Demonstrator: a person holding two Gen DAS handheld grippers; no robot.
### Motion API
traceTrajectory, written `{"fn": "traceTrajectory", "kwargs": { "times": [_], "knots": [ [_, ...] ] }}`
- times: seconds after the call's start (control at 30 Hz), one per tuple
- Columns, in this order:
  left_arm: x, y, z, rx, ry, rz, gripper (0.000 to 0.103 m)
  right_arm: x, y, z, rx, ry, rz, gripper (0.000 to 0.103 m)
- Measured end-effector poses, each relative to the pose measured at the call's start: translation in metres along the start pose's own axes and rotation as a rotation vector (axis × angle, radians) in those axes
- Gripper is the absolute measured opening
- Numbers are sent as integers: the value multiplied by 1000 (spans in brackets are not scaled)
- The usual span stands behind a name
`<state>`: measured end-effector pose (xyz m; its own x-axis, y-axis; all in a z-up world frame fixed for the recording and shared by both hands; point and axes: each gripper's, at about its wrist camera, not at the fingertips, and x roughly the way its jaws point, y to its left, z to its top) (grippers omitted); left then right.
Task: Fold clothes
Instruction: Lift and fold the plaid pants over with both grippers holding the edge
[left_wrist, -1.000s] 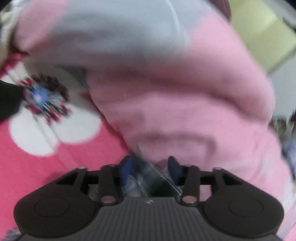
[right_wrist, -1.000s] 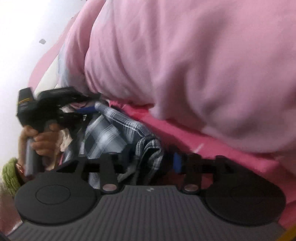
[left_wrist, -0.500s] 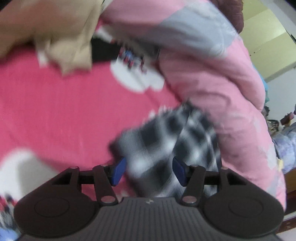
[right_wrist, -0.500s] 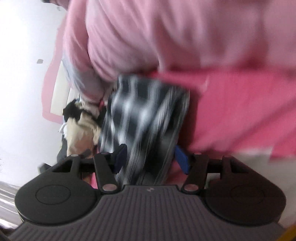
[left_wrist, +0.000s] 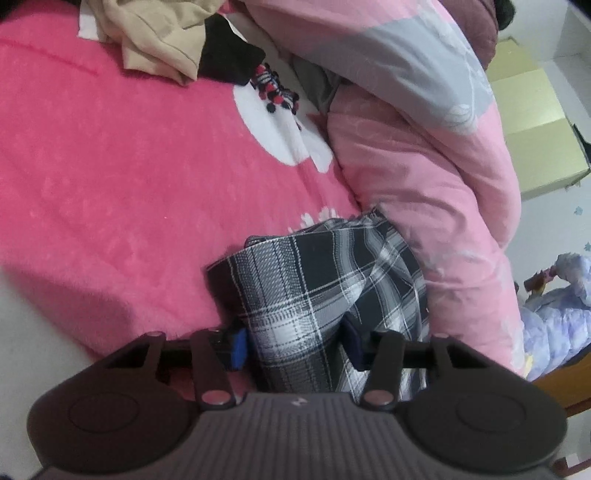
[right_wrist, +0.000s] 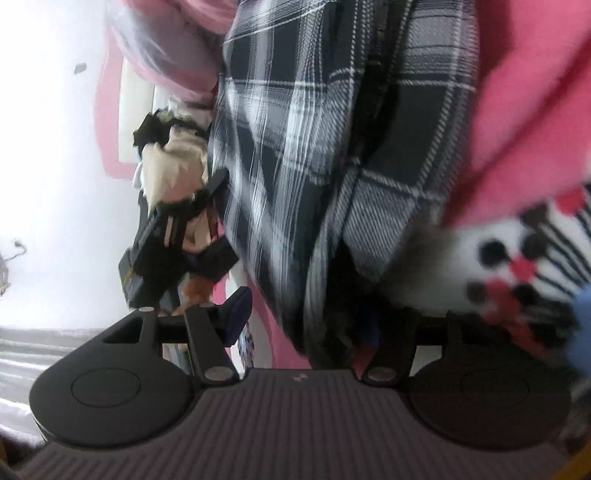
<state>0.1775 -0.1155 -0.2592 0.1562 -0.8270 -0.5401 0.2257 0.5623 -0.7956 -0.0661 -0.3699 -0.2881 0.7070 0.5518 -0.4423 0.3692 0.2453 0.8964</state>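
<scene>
A: Where's the shirt (left_wrist: 325, 280)?

B: Bunched on the bed (left_wrist: 129, 177), against the pink quilt (left_wrist: 436, 177) on one side.

A: Left tongs (left_wrist: 295, 347)?

B: Closing round one end of the shirt; blue pads (left_wrist: 238, 349) look pressed to the cloth.

A: Right tongs (right_wrist: 306, 325)?

B: Opening, shirt (right_wrist: 314, 147) between them, near pad clear of it.

A: Beyond the shirt?

B: Beige cloth (left_wrist: 162, 40) and black cloth (left_wrist: 229, 55), well apart from it.

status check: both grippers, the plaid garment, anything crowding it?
Left gripper closing, plaid garment between its fingers. Right gripper opening, same cloth between. Garment bunched on the red blanket. Pink quilt pressing its side.
</scene>
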Motion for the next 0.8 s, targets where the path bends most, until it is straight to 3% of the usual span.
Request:
{"fn": "traceTrajectory", "kwargs": {
  "times": [0.1, 0.17, 0.2, 0.23, 0.37, 0.5, 0.63, 0.8],
  "knots": [
    [1, -2, -2, -5, -29, 27, 35, 3, 12, -6, -46, -26, -20, 60],
    [-1, -5, -2, -9, -46, 50, 27, 8, 22, -7, -72, -53, -36, 47],
    [-3, -7, -2, -11, -54, 57, 26, 9, 27, -8, -98, -65, -49, 25],
    [-4, -11, -1, -9, -61, 63, 25, 8, 31, -10, -114, -76, -59, 22],
    [-20, -19, 1, 7, -65, 65, 22, 2, 46, -25, -177, -117, -54, 18],
    [-49, -18, 2, -3, -55, 56, 22, -4, 63, -43, -244, -96, -42, 17],
    [-100, -7, -7, 1, -39, 96, 22, 6, 78, -70, -322, -7, -22, 17],
    [-197, 20, -38, -27, -47, 226, 22, 45, 89, -121, -376, 200, 68, 17]
  ]
}}
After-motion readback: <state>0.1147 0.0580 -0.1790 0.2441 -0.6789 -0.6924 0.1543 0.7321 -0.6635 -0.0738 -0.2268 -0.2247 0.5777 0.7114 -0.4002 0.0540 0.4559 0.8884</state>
